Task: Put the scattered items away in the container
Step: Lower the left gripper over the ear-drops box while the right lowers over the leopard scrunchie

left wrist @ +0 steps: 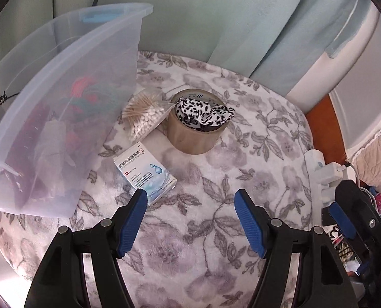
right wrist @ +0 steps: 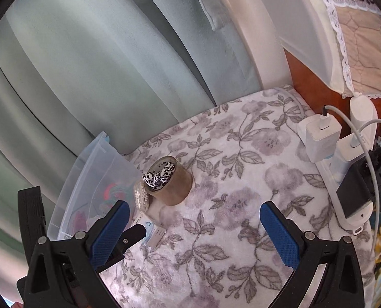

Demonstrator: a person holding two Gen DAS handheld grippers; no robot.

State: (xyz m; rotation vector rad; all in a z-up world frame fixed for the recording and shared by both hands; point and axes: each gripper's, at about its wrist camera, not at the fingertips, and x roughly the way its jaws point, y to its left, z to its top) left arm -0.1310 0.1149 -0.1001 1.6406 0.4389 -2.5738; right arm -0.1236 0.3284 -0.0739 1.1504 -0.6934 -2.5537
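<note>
Floral blanket (left wrist: pixel 190 231) before pale green curtains (right wrist: pixel 75 64)

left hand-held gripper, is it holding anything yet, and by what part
Nothing is held. The left hand-held gripper is open over the floral cloth, its left fingertip just short of the small medicine box, not pressing it.

A floral blanket (left wrist: pixel 254 133) covers the bed; on it sit a clear bin (left wrist: pixel 62 107), a cotton swab bag (left wrist: pixel 145 118), a tape roll (left wrist: pixel 195 133), a medicine box (left wrist: pixel 147 174); a power strip (right wrist: pixel 344 179) lies along its edge.
</note>
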